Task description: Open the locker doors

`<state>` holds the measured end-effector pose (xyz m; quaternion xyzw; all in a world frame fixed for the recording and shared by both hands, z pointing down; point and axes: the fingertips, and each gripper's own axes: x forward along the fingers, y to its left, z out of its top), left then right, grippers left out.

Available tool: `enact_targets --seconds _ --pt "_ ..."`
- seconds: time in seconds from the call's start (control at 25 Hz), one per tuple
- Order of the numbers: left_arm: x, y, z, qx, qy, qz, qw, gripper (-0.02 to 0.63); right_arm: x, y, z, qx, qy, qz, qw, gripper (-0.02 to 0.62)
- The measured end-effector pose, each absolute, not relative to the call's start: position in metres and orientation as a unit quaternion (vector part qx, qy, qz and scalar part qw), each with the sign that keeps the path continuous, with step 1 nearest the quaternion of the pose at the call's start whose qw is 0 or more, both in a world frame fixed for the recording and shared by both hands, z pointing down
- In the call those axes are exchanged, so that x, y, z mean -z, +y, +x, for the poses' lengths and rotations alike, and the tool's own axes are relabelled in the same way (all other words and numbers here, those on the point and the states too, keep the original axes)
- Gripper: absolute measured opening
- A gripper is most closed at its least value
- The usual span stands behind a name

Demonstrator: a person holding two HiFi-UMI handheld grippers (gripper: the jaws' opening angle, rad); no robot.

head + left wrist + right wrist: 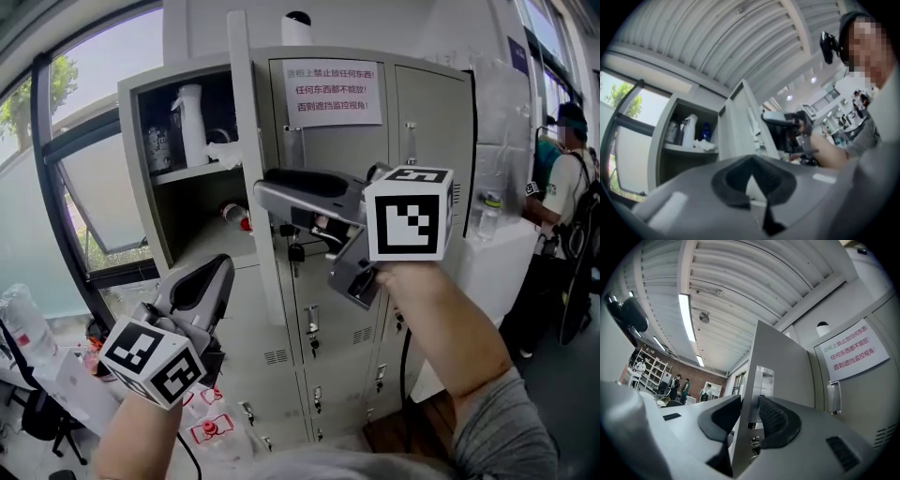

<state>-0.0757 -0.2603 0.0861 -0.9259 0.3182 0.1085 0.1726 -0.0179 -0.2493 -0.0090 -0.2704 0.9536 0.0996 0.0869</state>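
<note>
Right gripper (pixel 751 417) straddled the upright edge of the tall grey metal locker door (pixel 246 141), jaws slack around it. Left gripper (pixel 214 279) hung clenched and empty, lower and farther off.

White paper notice (pixel 333 92) on a closed locker door (pixel 323 142) near the locker's top edge, three lines of red Chinese print. First line ends 禁止放任何东西!, then 任何东西都不能放!, then 否则遮挡监控视角!

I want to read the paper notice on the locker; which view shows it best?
The head view: the paper notice faces the camera, whole and upright. The right gripper view shows it tilted near the edge. The left gripper view does not show it.
</note>
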Motion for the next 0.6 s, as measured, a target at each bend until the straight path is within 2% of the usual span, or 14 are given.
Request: enact_targets --seconds 0.36,0.6 --pt "-0.105 -0.236 -0.031 -0.098 0.338 -0.924 0.152 0.005 0.010 -0.246 0.055 -0.086 0.947 -0.290 0.108 0.118" --pt "-0.116 -0.223 -0.016 -0.097 0.349 -0.921 0.142 0.005 0.007 -0.254 0.101 -0.087 0.927 -0.344 0.124 0.080"
